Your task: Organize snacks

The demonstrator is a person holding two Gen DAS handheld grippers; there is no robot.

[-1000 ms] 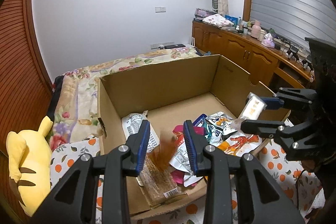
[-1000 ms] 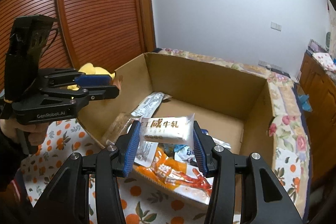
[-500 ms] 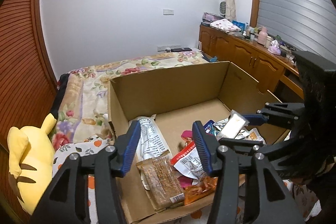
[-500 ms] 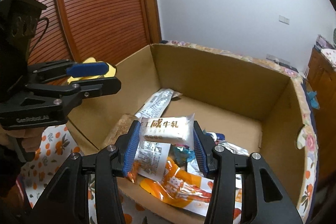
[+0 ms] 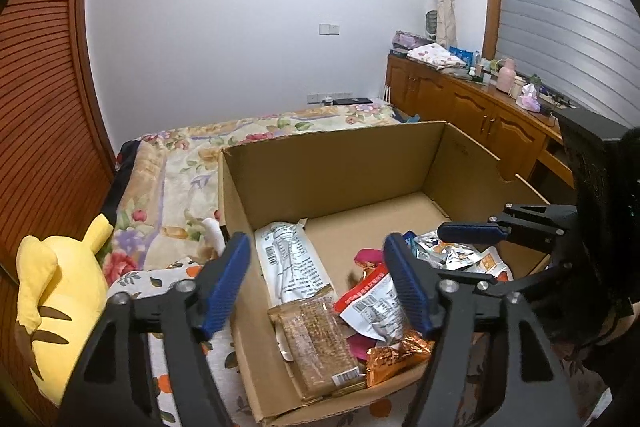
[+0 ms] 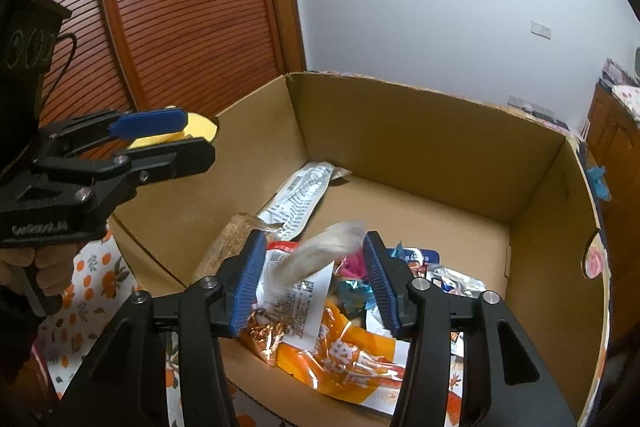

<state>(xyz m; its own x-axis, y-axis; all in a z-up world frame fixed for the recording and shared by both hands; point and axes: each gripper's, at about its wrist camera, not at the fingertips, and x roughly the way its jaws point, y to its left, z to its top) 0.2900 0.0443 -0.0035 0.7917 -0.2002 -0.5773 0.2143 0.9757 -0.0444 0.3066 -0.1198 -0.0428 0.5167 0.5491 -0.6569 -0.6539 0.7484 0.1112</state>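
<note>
The snacks lay heaped in the near half of an open cardboard box (image 5: 332,167), which stood on a bed spread with an orange-print cloth (image 5: 160,279). A white nougat packet (image 6: 320,251), blurred, hung tilted between the pads of the right claw (image 6: 316,279); that claw's jaws had just been opening, and the packet appeared loose between them, not pinched. Under it lay an orange pouch (image 6: 344,355), a crinkled copper-foil packet (image 6: 260,339) and a red-and-white bag (image 5: 372,307). Against the left wall of the box lay a long white wrapper (image 5: 292,263), and just before it a clear-wrapped brown bar (image 5: 320,339), touching its end.

The left claw (image 5: 320,279) stood spread above the box's near left corner with nothing between its pads; its jaws had just been opening, and one finger (image 5: 224,283) hung outside the box wall, the other over the pile. Seen from the right wrist, a hand (image 6: 44,263) gripped its handle.

The far half of the box floor was bare cardboard, and its walls stood upright on all sides. A yellow plush toy (image 5: 60,291) sat on the bed near the box's left side, before a slatted wooden door (image 6: 180,7). A wooden cabinet (image 5: 472,111) with clutter on top ran along the right wall, well apart.
</note>
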